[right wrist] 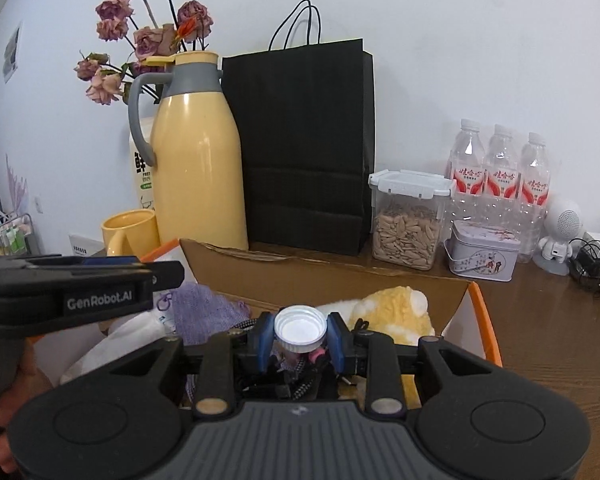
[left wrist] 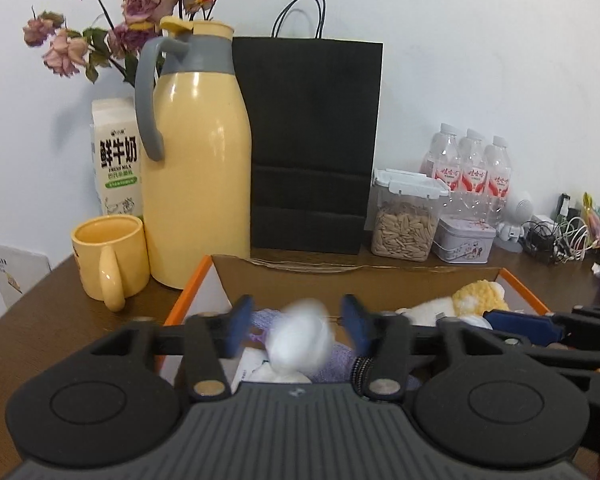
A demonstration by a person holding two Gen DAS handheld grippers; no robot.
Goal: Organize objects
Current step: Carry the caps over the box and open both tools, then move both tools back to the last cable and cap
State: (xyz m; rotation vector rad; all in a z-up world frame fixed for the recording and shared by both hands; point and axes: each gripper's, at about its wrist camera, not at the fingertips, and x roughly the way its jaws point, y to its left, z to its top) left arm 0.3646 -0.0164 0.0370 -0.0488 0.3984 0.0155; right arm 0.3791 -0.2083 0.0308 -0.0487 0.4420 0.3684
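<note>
Between the blue pads of the left gripper point(left wrist: 298, 326) a blurred white object point(left wrist: 300, 340) hangs free over the cardboard box point(left wrist: 340, 280); the pads stand well apart from it on both sides, so I judge it released and dropping into the box. The right gripper point(right wrist: 300, 338) is narrowly set, its pads close against a white screw cap point(right wrist: 300, 327) seen from its open side; whether they press on it or have just let go I cannot tell.

Already inside the box lie a lilac knitted cloth point(right wrist: 204, 308), a yellow and white plush toy point(right wrist: 388, 314) and some white soft things, so part of the sorting looks done. Both pieces in hand are at the box, and the cap has yet to go in.

Beyond the box, on the brown worktop point(right wrist: 548, 320), stand a yellow mug point(left wrist: 110, 260), a yellow thermos jug point(left wrist: 198, 160), a black paper bag point(left wrist: 312, 140), a jar of seeds point(right wrist: 408, 220) and a small tin point(right wrist: 482, 256); whether any of these is meant for the box is unclear.

Only the left wrist view shows the falling white thing. Only the right wrist view shows the cap, the side of the left gripper and a bit of the hand point(right wrist: 8, 420) holding it.
</note>
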